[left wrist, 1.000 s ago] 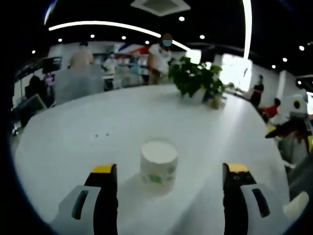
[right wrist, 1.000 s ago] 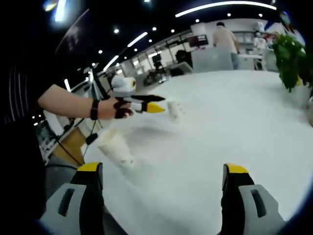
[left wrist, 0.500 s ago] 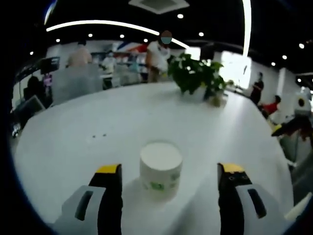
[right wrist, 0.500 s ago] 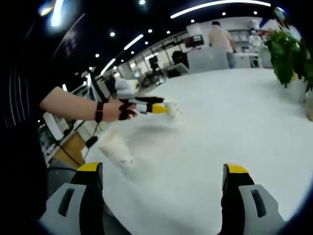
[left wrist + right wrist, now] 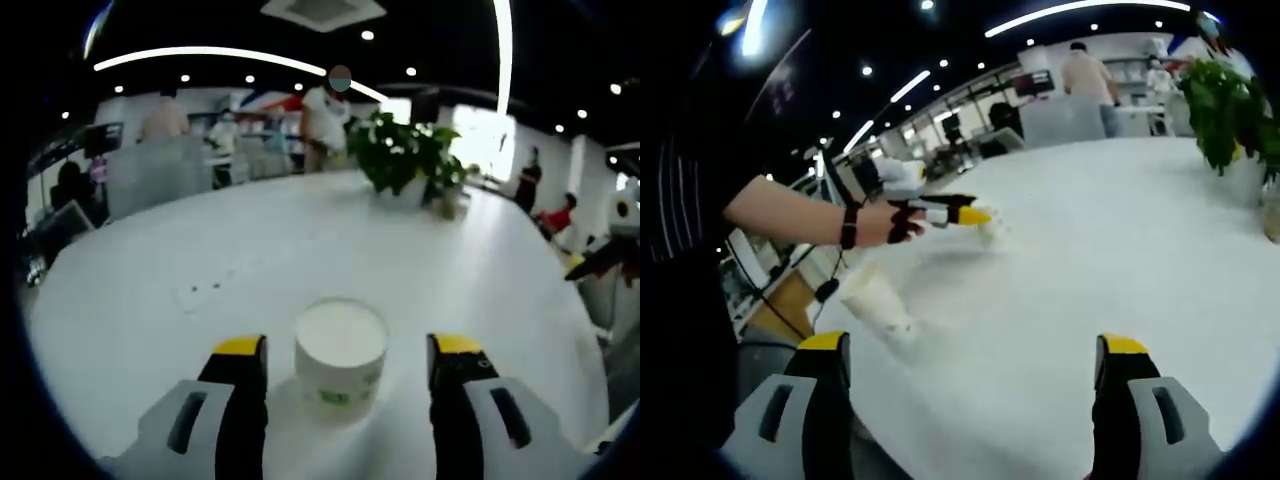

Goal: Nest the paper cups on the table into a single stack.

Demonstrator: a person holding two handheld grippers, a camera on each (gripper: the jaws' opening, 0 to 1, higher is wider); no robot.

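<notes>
A white paper cup point(image 5: 340, 358) with green print stands on the white table point(image 5: 180, 250), its flat white end up. My left gripper point(image 5: 347, 346) is open, one yellow-tipped jaw on each side of the cup and close to its walls. In the right gripper view a hand holds that left gripper point(image 5: 952, 214) against the same cup point(image 5: 989, 229), which it partly hides. A second white paper cup point(image 5: 876, 302) stands near the table's left edge. My right gripper point(image 5: 973, 346) is open over the bare table point(image 5: 1120, 240) with nothing between its jaws.
A potted green plant point(image 5: 408, 158) stands at the far side of the table, and the same plant point(image 5: 1232, 112) appears at the right of the right gripper view. People stand beyond the table. The person's arm point(image 5: 790, 212) reaches in from the left.
My left gripper has moved forward around the cup and its jaws have narrowed towards it. The right gripper and the second cup have stayed put.
</notes>
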